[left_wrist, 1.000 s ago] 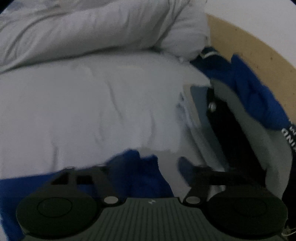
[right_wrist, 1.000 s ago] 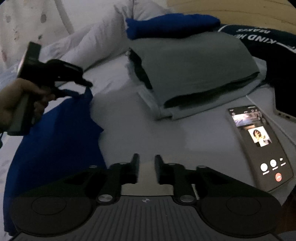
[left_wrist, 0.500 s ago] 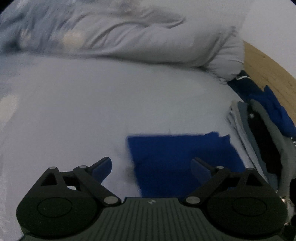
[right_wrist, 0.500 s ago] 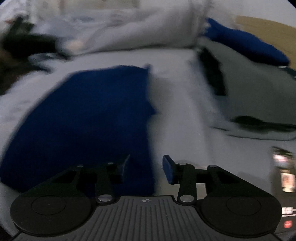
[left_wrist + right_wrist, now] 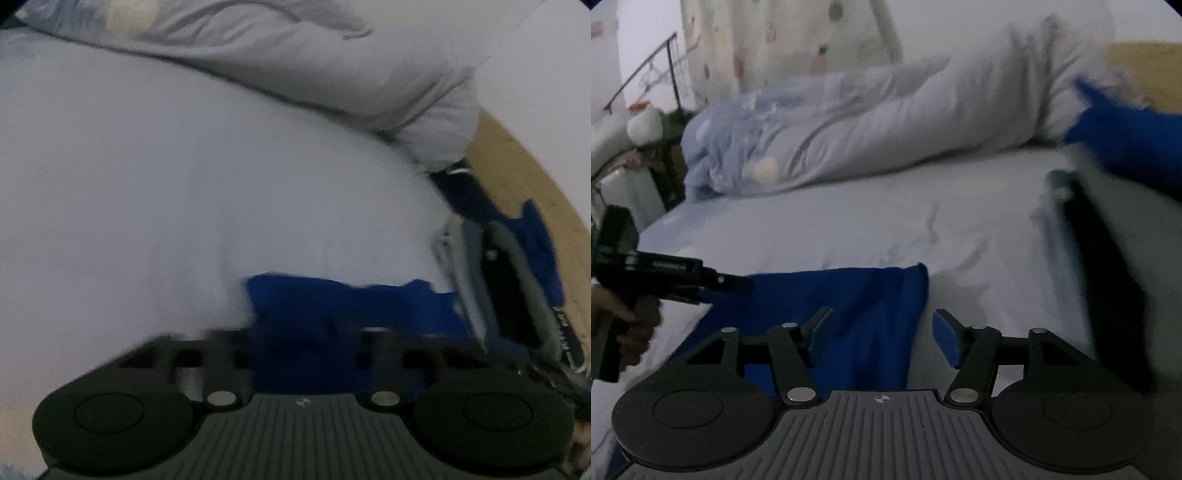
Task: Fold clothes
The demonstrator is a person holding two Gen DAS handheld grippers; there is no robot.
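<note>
Left tool (image 5: 738,286) is closing on the flat royal-blue cloth garment (image 5: 849,314) lying on the pale bed (image 5: 886,221); right tool (image 5: 882,339) is opening, empty. A shallow pinch could slip.

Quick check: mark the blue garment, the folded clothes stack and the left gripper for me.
blue garment (image 5: 857,306): right wrist view, flat middle of the cloth.
folded clothes stack (image 5: 1108,236): right wrist view, grey top layer.
left gripper (image 5: 738,285): right wrist view, fingertips at the cloth's left edge, jaws closing.

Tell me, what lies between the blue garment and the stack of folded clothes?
Only bare white bedsheet lies between the blue garment and the stack of folded clothes, as the right wrist view shows.
</note>
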